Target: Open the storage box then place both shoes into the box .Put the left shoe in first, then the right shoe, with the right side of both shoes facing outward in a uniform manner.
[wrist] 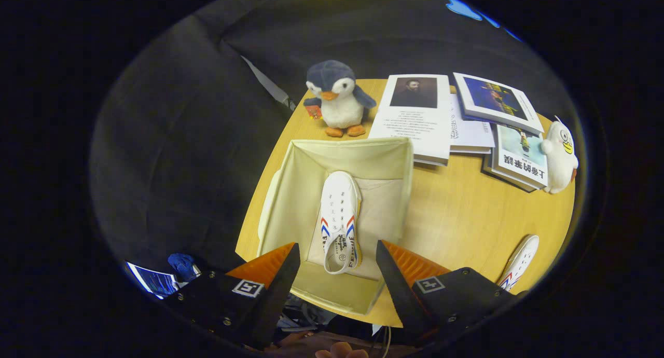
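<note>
The surface [456, 212], a round wooden top, was cut off at its near edge by the gripper [337, 267] and ran out of sight past 3 o'clock. On it the box [290, 192] stood open, cream fabric walls up; its near wall was partly hidden behind the fingers [275, 270]. Books [415, 116] lay in an overlapping pile from 12 to 2 o'clock of the box, their lower covers hidden by the upper ones. A penguin [337, 96] sat at 12 o'clock, just beyond the box. A white plush [560, 158] leaned on the books at 2 o'clock.

One shoe [338, 220] lay inside the box on the floor, sole down, long axis running 6 to 12 o'clock, toe toward 12, heel toward the gripper. The other shoe [519, 262] lay on the surface at 4 o'clock of the box, well apart, with most of it hidden behind the right finger, so its heading was unclear.

The gripper hovered spread wide and empty, the boxed shoe's heel seen between its fingers.
</note>
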The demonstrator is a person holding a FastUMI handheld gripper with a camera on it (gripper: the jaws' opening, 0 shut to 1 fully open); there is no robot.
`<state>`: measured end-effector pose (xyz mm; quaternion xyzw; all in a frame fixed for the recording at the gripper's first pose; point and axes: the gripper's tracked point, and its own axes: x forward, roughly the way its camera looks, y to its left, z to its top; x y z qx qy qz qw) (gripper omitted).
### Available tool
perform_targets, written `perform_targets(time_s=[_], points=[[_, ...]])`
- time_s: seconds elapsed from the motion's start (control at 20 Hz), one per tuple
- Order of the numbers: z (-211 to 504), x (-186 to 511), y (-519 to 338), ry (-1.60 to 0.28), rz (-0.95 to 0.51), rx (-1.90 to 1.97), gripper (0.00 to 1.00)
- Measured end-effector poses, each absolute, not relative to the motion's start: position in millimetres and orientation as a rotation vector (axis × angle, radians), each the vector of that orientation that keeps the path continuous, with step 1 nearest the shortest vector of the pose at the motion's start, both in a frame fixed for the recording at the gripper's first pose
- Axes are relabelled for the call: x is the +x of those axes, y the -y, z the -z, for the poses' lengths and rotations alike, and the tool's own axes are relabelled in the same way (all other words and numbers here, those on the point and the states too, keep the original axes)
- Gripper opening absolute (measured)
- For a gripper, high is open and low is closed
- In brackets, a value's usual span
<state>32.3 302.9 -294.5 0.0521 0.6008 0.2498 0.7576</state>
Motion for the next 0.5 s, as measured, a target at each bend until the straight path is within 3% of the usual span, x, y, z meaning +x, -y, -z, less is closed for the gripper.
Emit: perform_targets(time_s=[0.5], points=[[275.6,30.7,-158.5,-1.242,-0.394,0.178,0.91]])
